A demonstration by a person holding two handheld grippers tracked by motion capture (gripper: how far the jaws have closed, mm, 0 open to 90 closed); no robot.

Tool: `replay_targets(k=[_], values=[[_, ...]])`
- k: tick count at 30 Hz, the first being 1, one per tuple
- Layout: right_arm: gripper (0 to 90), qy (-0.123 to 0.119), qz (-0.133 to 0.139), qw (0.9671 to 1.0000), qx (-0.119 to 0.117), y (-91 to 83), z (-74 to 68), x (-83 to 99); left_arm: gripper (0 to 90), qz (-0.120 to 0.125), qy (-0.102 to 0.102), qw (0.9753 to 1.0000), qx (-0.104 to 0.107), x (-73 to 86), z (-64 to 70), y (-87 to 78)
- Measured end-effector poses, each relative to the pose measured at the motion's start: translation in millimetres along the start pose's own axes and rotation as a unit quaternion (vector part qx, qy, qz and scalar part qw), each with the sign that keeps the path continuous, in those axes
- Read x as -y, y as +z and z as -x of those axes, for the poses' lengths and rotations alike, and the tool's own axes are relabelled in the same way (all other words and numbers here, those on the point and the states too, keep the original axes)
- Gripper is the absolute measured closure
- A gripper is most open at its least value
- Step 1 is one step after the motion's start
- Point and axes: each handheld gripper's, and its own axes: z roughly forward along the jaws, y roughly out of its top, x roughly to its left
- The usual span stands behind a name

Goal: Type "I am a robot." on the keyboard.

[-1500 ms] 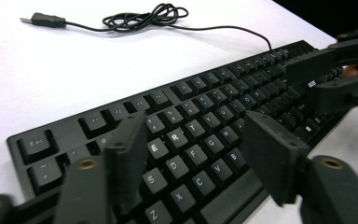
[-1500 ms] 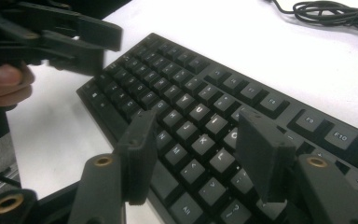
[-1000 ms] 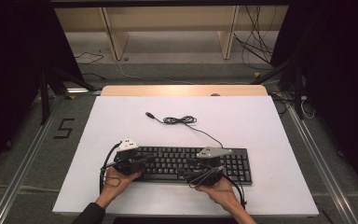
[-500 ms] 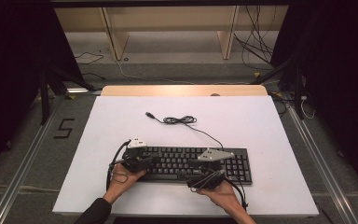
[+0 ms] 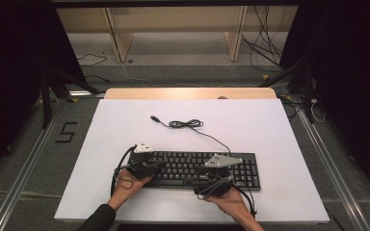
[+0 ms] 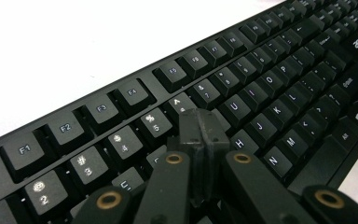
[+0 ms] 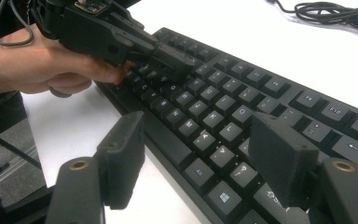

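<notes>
A black keyboard [image 5: 197, 168] lies on the white table near its front edge, and its cable [image 5: 185, 124] runs back to a loose coil and a USB plug. My left gripper [image 5: 159, 166] is over the keyboard's left end. In the left gripper view it is shut [image 6: 200, 128], with its tips down on the keys around 6 and Y of the keyboard [image 6: 270, 88] and nothing held. My right gripper [image 5: 203, 182] is open at the keyboard's near edge. Its jaws [image 7: 200, 154] stand wide apart above the keys by the space bar of the keyboard [image 7: 242, 107], and the left gripper [image 7: 177, 58] shows farther off.
The white table top [image 5: 250, 120] ends in a wooden strip [image 5: 188, 93] at the back. Grey floor with metal rails [image 5: 24, 173] runs along both sides. Wooden shelving legs and loose cables [image 5: 265, 53] lie beyond the table.
My left gripper has moved right from the keyboard's left end onto its keys. My right gripper has drawn back slightly toward the near edge. The keyboard has not moved.
</notes>
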Motion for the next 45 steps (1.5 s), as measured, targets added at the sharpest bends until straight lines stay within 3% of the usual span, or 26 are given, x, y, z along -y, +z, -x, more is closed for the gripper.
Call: replay_targets(k=[6, 16, 21, 26, 32, 39, 45], values=[[37.2, -0.001, 0.001, 1.0000, 0.001, -0.2, 0.0, 0.0, 89.0, 0.002, 0.002, 1.0000, -0.001, 0.5, 0.4, -0.6], [37.2, -0.002, 0.000, 1.0000, 0.000, 1.0, -0.7, 0.0, 82.4, 0.031, -0.016, 0.9994, 0.002, -1.3, -2.7, -12.7], [37.2, -0.001, 0.001, 1.0000, 0.000, 2.1, 0.1, -0.1, 73.9, 0.042, -0.025, 0.9988, 0.012, -1.3, -2.2, -17.8], [37.1, 0.000, 0.000, 1.0000, -0.001, 3.2, 0.3, -0.2, 57.2, 0.048, -0.029, 0.9982, 0.023, -0.9, -2.4, -23.4], [37.2, 0.003, 0.003, 1.0000, -0.001, 3.3, 0.9, -1.2, 44.9, 0.066, -0.034, 0.9967, 0.033, 1.1, -3.3, -32.3], [40.1, 0.010, 0.000, 1.0000, 0.002, 4.4, 2.6, -2.6, 38.4, 0.085, -0.042, 0.9948, 0.038, 5.0, -4.0, -42.8], [52.8, 0.019, -0.006, 0.9997, 0.010, 6.1, 5.6, -3.3, 34.6, 0.101, -0.043, 0.9931, 0.042, 10.4, -3.9, -50.3]])
